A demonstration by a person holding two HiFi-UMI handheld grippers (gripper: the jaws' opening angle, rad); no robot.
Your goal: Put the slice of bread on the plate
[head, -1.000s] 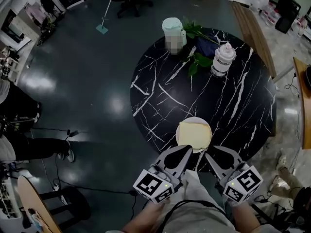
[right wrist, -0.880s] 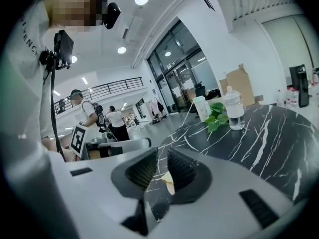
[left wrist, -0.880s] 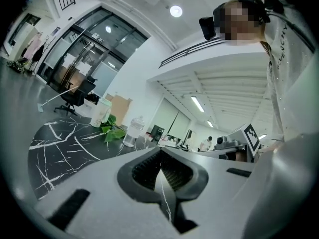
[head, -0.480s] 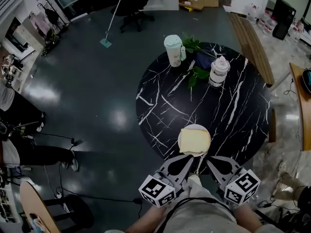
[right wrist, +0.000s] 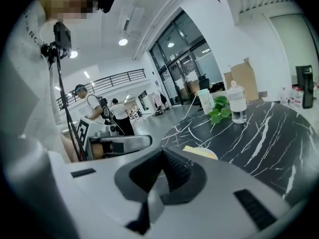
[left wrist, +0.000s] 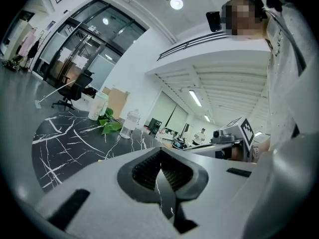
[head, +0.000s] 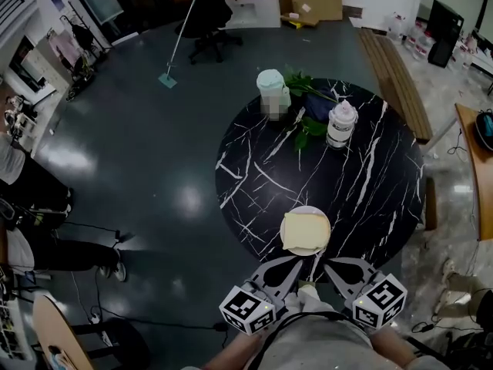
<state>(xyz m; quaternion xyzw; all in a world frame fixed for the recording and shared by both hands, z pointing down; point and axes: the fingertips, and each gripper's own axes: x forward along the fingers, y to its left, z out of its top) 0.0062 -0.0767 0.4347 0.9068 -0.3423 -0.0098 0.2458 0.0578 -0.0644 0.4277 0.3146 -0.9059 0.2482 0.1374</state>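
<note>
**Head view.** The slice of bread (head: pixel 306 228) lies flat on the white plate (head: pixel 304 252) and covers most of it. The task looks done. The plate stands at the near edge of the black marble table (head: pixel 362 183). The left gripper (head: pixel 300 260) and the right gripper (head: pixel 328 263) are both just short of the plate on the person's side, off the tabletop, touching neither plate nor bread. A clear bottle (head: pixel 340 124) stands well beyond the plate.

**Left gripper view.** The left gripper (left wrist: pixel 160 156) has its jaws brought together, with nothing between them. The plate is hidden behind the gripper's own body. Only the table's far part (left wrist: pixel 65 138) and the bottle (left wrist: pixel 128 123) show.

**Right gripper view.** The right gripper (right wrist: pixel 160 156) has just been closing. Its jaws now meet, with nothing caught in them. The slice of bread (right wrist: pixel 195 150) and the plate (right wrist: pixel 209 153) lie just past the tips.

**Risks, as I judge them.**
- The plate is close to the table's edge and both tools are close to the plate. A forward drift of either closed tip could shove the plate, or lift the slice's near corner and slide it off.
- A sideways sweep while pulling away could catch the rim and tip the plate toward the floor.
</note>
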